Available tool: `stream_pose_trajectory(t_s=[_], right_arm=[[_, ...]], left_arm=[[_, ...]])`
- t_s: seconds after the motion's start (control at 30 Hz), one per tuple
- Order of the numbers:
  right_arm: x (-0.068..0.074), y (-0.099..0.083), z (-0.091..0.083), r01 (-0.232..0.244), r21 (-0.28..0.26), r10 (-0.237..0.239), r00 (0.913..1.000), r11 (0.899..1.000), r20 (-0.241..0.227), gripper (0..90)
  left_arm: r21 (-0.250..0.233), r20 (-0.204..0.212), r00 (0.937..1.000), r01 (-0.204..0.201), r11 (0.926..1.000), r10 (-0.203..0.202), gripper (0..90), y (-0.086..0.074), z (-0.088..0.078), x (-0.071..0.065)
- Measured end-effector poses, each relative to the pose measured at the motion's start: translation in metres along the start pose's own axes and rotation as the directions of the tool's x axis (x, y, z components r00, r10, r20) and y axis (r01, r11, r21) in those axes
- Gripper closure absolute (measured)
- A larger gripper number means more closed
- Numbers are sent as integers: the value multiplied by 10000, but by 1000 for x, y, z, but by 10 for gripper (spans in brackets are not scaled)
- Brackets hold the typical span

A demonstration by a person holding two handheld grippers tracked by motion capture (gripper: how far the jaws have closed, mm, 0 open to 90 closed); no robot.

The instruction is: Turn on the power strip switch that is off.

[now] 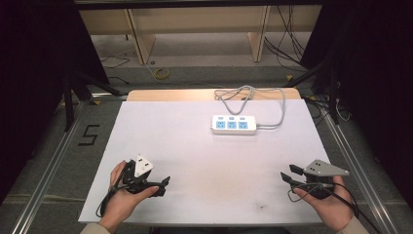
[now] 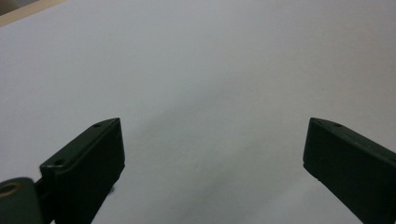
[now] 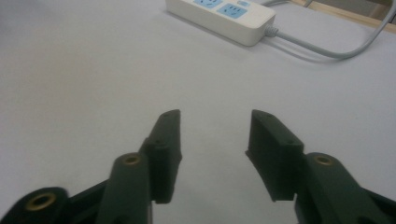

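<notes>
The left gripper [image 1: 164,184] rests low on the table [image 1: 160,126], jaws spread wide and empty. The power strip [image 1: 234,125] lies well ahead. The right gripper [image 1: 289,174], parted and empty, probably should approach level.

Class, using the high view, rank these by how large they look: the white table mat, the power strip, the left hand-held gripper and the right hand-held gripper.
1. White table mat, by far the largest.
2. Left hand-held gripper and right hand-held gripper: these look alike, so unranked.
3. Power strip body: looks slightly smaller, though it lies farther from the camera, so this is unsure.
</notes>
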State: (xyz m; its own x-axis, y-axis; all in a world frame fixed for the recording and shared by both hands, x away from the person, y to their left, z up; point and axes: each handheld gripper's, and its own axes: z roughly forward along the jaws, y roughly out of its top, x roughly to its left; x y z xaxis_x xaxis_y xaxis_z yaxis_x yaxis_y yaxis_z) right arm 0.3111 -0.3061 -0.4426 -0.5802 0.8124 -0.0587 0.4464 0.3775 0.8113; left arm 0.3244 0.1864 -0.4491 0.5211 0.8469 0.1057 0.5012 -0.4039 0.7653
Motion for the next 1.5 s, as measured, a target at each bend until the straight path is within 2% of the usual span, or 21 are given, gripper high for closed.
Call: stream_pose_trajectory(t_s=[0.13,0.27,0.37,0.7,1.5], right_arm=[[0,3,2,316,156,-318,9994,9994,103,725],[0,7,4,428,211,-433,9988,9989,207,849],[-1,10,7,488,293,-495,9985,9984,219,900],[-1,18,15,507,443,-518,9984,9977,232,900],[-8,54,58,373,470,-383,9990,9982,213,900]], left_arm=[[19,-8,10000,-14,10000,14,50,0,0,0],[24,-2,10000,-42,10000,42,52,0,1,0],[44,-1,10000,-76,10000,76,52,0,0,0],[36,-38,10000,-31,10000,31,54,-1,-1,0],[63,-37,10000,-52,10000,52,57,-1,0,0]])
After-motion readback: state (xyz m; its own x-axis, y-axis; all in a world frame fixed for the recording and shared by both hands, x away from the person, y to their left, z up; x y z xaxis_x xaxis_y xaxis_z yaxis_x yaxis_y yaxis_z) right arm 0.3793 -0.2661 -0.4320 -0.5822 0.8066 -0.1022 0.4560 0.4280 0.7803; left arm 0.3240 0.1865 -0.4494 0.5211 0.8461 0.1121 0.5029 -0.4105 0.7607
